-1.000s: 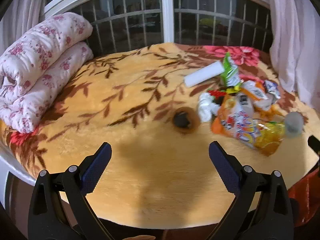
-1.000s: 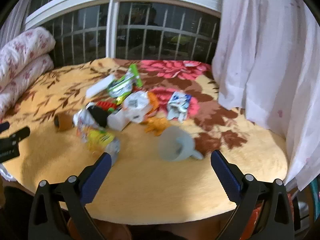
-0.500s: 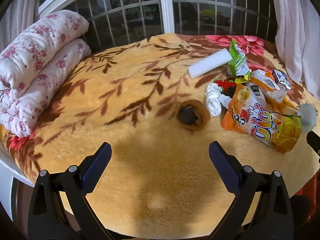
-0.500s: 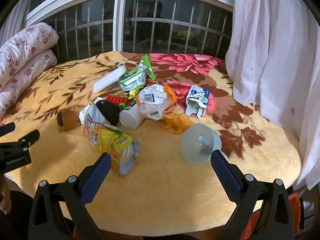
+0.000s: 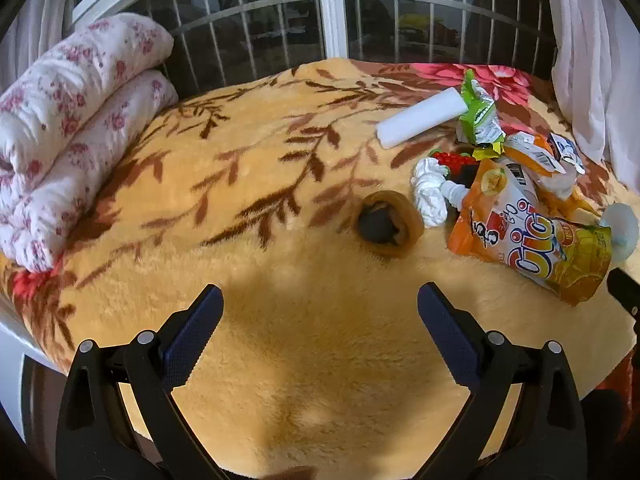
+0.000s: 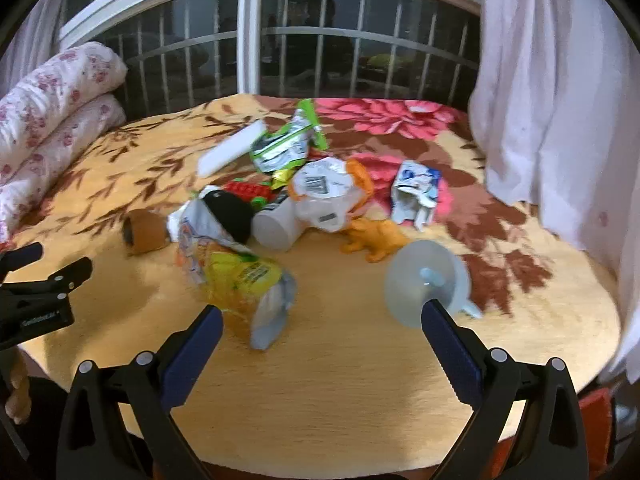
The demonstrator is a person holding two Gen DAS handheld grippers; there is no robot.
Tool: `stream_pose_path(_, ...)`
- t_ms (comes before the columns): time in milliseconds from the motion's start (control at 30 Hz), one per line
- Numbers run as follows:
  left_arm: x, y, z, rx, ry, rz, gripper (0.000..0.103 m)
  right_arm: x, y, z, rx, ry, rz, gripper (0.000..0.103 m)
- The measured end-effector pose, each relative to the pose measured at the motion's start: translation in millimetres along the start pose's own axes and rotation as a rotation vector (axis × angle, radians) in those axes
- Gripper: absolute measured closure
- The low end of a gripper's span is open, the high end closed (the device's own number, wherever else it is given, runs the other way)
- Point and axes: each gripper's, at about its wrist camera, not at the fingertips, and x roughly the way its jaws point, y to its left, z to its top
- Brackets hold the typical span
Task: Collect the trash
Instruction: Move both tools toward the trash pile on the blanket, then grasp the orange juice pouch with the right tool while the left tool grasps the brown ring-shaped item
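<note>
A pile of trash lies on a blanket-covered round table (image 5: 280, 360). It holds an orange snack bag (image 5: 528, 236) (image 6: 236, 276), a green wrapper (image 6: 284, 148), a white foam bar (image 5: 420, 122), a white cup (image 6: 276, 228), a blue-white wrapper (image 6: 414, 192), a brown ring-shaped piece (image 5: 388, 224) and a crumpled white tissue (image 5: 430, 196). My left gripper (image 5: 320, 336) is open and empty, short of the brown piece. My right gripper (image 6: 320, 344) is open and empty, just before the orange bag.
An orange toy animal (image 6: 376, 240) and a clear plastic funnel (image 6: 428, 280) lie at the pile's right. A folded floral quilt (image 5: 68, 136) sits at the table's left. A barred window (image 6: 280, 48) and white curtain (image 6: 560, 100) stand behind.
Both grippers have moved forward toward the pile, so the trash looks larger and nearer. Both stay open. The trash itself has not moved.
</note>
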Motion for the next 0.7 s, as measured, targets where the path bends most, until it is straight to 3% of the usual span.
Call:
stream_pose_path(267,3,25,-14,-0.055,0.0,-0.015,0.008,14,25,1,-0.095,-0.015,0.222,0.005)
stream_pose_path(433,9,45,-19,-0.106,0.022,-0.038,0.008,33,44,22,-0.224,-0.021,0.26,0.005)
stream_pose_path(600,12,49,-20,-0.096,0.022,-0.031,0.008,69,50,45,-0.296,0.069,0.321,0.005)
stream_pose_path(700,14,47,-20,-0.084,0.023,-0.034,0.008,86,60,46,-0.339,0.144,0.319,0.029)
